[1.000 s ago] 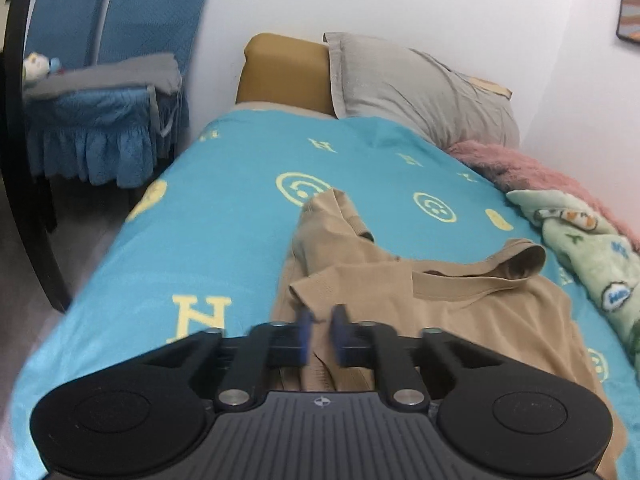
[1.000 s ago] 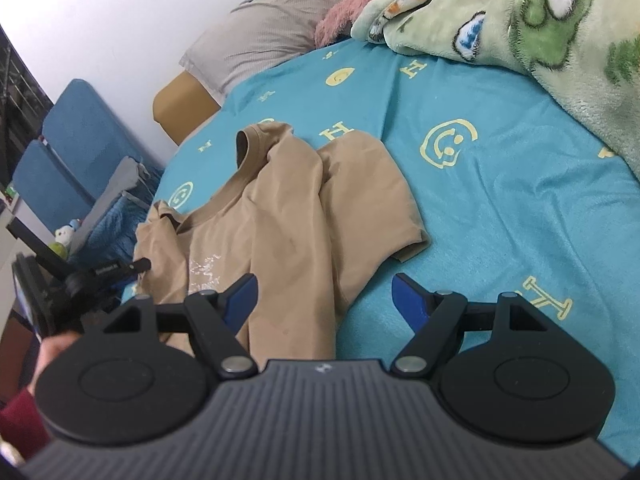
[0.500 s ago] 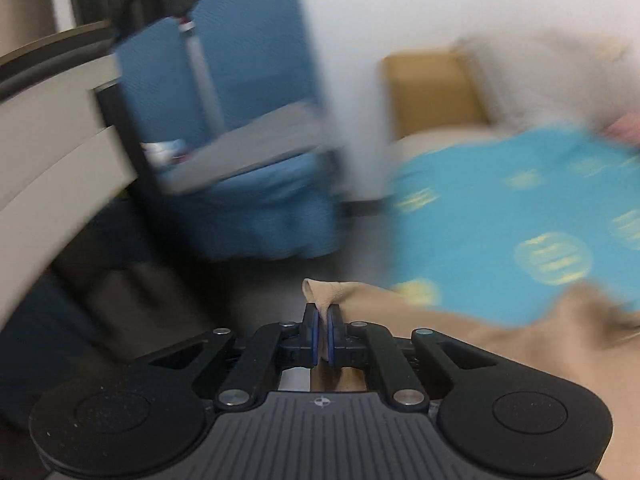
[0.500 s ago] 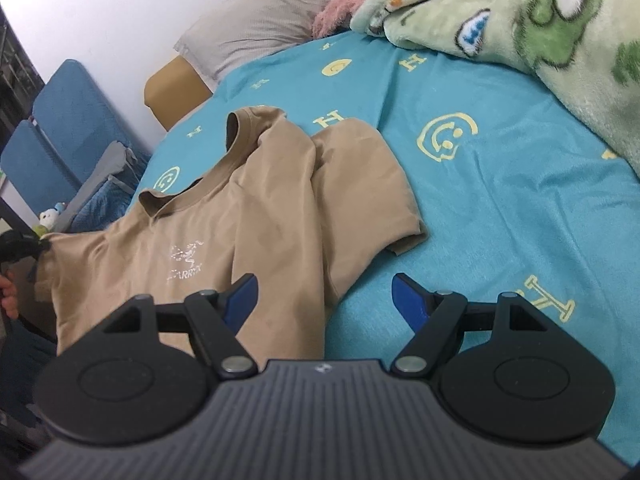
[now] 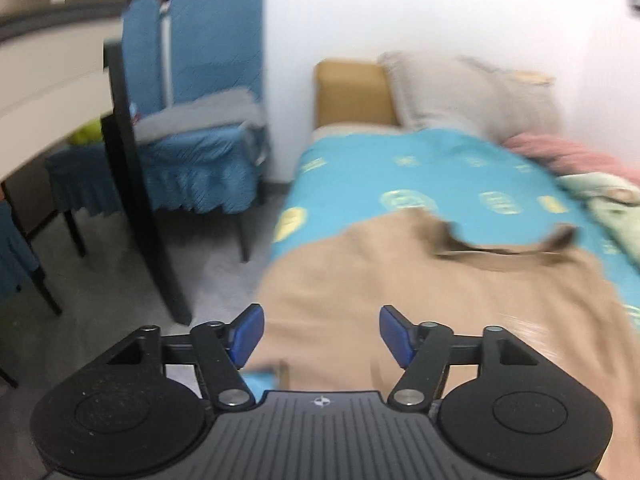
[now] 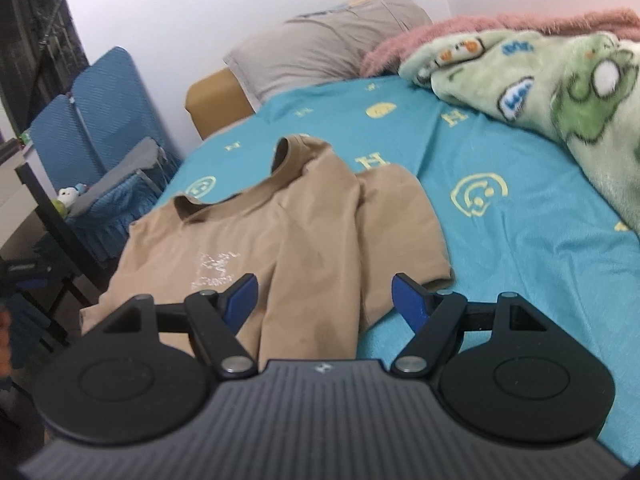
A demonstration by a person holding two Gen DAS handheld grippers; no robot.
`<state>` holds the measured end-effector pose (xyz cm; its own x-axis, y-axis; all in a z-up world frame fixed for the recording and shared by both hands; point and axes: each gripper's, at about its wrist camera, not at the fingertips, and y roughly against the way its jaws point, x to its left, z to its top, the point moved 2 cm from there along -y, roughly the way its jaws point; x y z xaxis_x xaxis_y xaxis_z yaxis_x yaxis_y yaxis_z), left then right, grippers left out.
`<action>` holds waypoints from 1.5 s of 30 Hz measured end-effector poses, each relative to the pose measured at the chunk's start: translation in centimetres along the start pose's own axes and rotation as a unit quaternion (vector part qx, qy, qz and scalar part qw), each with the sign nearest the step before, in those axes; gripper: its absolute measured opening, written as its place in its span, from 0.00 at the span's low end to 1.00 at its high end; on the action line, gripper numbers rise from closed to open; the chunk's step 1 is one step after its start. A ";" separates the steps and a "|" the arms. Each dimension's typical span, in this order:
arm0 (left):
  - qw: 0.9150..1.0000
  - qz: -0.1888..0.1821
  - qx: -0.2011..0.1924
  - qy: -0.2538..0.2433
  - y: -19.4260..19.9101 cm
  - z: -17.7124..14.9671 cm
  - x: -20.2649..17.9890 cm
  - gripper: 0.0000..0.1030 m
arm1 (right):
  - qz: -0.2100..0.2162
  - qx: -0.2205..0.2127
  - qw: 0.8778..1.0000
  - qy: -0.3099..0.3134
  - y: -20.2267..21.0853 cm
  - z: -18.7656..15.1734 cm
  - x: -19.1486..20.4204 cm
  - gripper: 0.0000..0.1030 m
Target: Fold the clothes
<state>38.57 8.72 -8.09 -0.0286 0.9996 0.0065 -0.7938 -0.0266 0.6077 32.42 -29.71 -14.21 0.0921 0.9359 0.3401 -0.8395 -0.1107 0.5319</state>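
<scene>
Shirt (image 6: 288,240) lying spread on bed (image 6: 520,240), unfolded. Left gripper (image 5: 320,334) fingers just opening, nothing between; right gripper (image 6: 324,300) fingers hanging apart, empty. All folds remaining.

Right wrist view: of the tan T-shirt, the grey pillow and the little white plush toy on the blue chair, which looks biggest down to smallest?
1. Tan T-shirt, though it lies nearest the camera.
2. Grey pillow.
3. White plush toy, tiny and farther off.
</scene>
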 end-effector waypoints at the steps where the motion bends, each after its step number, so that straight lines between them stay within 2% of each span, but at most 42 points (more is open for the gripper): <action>1: 1.000 -0.004 -0.007 -0.002 2.2 -0.6 -1.1 0.76 | 0.005 -0.003 1.000 -0.001 0.3 0.0 0.0 0.73; 2: 1.000 -0.008 -0.013 0.004 4.2 -1.4 -2.0 0.82 | 0.011 -0.005 1.000 -0.006 0.6 0.0 0.0 0.73; 4: 1.000 -0.022 -0.016 0.015 7.7 -2.8 -4.0 0.86 | 0.029 -0.006 0.999 -0.028 1.1 0.1 -0.4 0.73; 6: 0.999 -0.040 -0.017 0.018 10.8 -4.4 -5.4 0.95 | 0.062 -0.001 0.996 -0.070 1.4 0.1 -1.3 0.74; 8: 0.998 -0.056 -0.017 0.025 13.1 -6.3 -6.5 0.97 | 0.104 0.012 0.985 -0.138 1.4 -0.1 -3.0 0.74; 10: 0.997 -0.069 -0.013 0.034 14.2 -8.1 -7.2 0.97 | 0.129 0.016 0.966 -0.225 1.3 -0.7 -5.1 0.79; 13: 0.996 -0.081 0.010 0.038 13.7 -9.8 -7.4 0.97 | 0.138 0.003 0.937 -0.322 0.8 -1.6 -7.7 0.92; 18: 0.996 -0.073 0.031 0.036 11.6 -11.0 -7.7 0.97 | 0.147 0.031 0.905 -0.398 -2.9 -2.2 -9.7 0.92; 22: 0.994 -0.080 0.043 0.057 8.8 -11.3 -7.0 0.97 | 0.139 0.011 0.889 -0.437 -6.3 -2.6 -10.9 0.90; 26: 0.991 -0.085 0.062 0.081 6.3 -11.8 -5.9 0.97 | 0.138 -0.031 0.898 -0.417 -8.7 -1.1 -10.6 0.90; 28: 0.989 -0.090 0.071 0.094 5.3 -11.9 -5.7 0.97 | 0.131 -0.044 0.897 -0.419 -9.8 -0.8 -11.0 0.90; 30: 0.987 -0.096 0.078 0.105 4.4 -12.0 -5.4 0.97 | 0.123 -0.070 0.891 -0.431 -10.5 -0.5 -11.2 0.90; 32: 0.985 -0.100 0.086 0.113 3.7 -12.1 -5.4 0.97 | 0.113 -0.084 0.888 -0.438 -11.4 0.0 -11.4 0.82; 35: 0.982 -0.106 0.094 0.122 3.0 -12.4 -5.3 0.96 | 0.081 -0.063 0.892 -0.441 -13.0 1.1 -12.3 0.35; 36: 0.982 -0.108 0.094 0.122 3.0 -12.4 -5.4 0.96 | 0.072 -0.055 0.895 -0.436 -13.2 1.6 -12.8 0.09; 39: 0.982 -0.111 0.090 0.120 3.0 -12.4 -5.6 0.96 | 0.044 -0.062 0.919 -0.388 -12.3 3.2 -13.6 0.07; 41: 0.983 -0.110 0.087 0.119 3.0 -12.3 -5.9 0.96 | 0.037 -0.091 0.931 -0.353 -10.5 4.6 -14.2 0.07; 44: 0.984 -0.106 0.084 0.114 3.1 -12.2 -6.3 0.95 | 0.018 -0.131 0.943 -0.307 -7.8 6.1 -15.5 0.07; 45: 0.985 -0.105 0.083 0.111 3.2 -12.2 -6.4 0.95 | 0.005 -0.132 0.945 -0.299 -7.3 6.1 -16.2 0.07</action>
<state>28.84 2.09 -15.90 -0.0200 0.9550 -0.2960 -0.6870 0.2019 0.6981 40.31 -46.08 -18.81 0.3034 0.5709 0.7629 -0.9389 0.0426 0.3415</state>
